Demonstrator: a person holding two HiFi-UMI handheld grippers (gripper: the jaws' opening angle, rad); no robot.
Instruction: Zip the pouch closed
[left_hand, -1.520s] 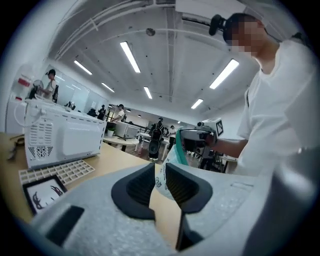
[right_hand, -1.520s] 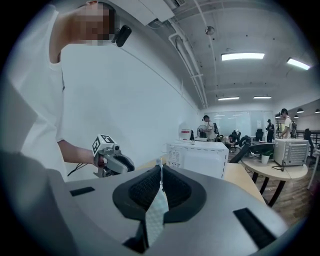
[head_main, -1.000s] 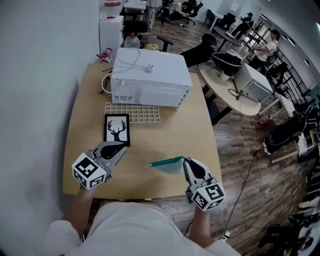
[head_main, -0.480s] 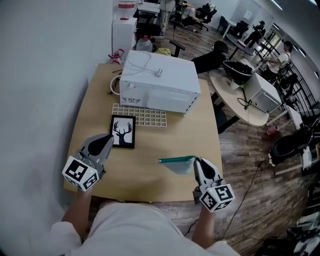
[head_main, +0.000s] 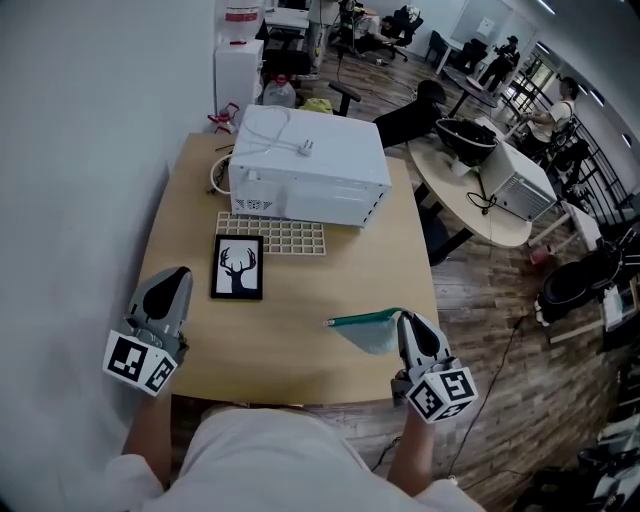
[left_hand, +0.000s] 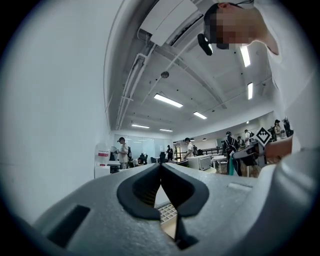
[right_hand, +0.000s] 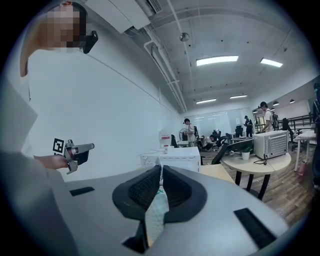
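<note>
Pouch (head_main: 368, 330) stays gripped; left hand-held gripper (head_main: 178, 274) withdrew

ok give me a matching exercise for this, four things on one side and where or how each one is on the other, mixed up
Things:
1 pouch
2 deer picture
3 white box
4 left hand-held gripper

States:
a shut, nothing between its jaws
b flat on the table, just on the near side of the lattice tray
c clamped in the right hand-held gripper
d far end of the table, cable on top

Pairs: 1-c, 2-b, 3-d, 4-a
</note>
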